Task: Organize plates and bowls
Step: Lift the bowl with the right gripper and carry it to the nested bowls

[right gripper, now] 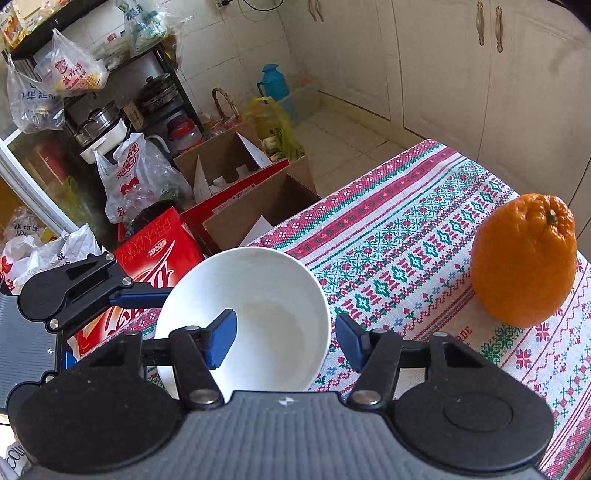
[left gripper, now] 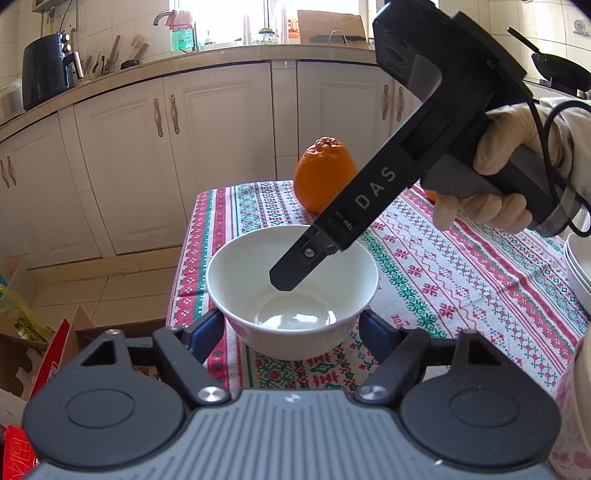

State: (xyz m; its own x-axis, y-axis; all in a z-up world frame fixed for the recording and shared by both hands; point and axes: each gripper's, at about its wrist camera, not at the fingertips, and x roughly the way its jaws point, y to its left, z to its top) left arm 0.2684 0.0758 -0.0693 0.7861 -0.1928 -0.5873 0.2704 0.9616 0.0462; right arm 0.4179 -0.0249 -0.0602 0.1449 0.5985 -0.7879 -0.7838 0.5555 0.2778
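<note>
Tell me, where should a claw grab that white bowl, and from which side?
Probably by the rim, from above. The white bowl stands upright and open, with a thin wall that suits one finger inside, one outside. The right claw is open and already straddles the rim nearest it; the orange stands clear.

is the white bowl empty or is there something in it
Empty. The white bowl stands upright on the patterned tablecloth, and both views show only its bare glossy bottom; the orange sits outside it.

A home kitchen — cream cabinets (left gripper: 218, 147), sink tap (left gripper: 162, 16), air fryer (left gripper: 46, 66), stacked pots (right gripper: 99, 122).
</note>
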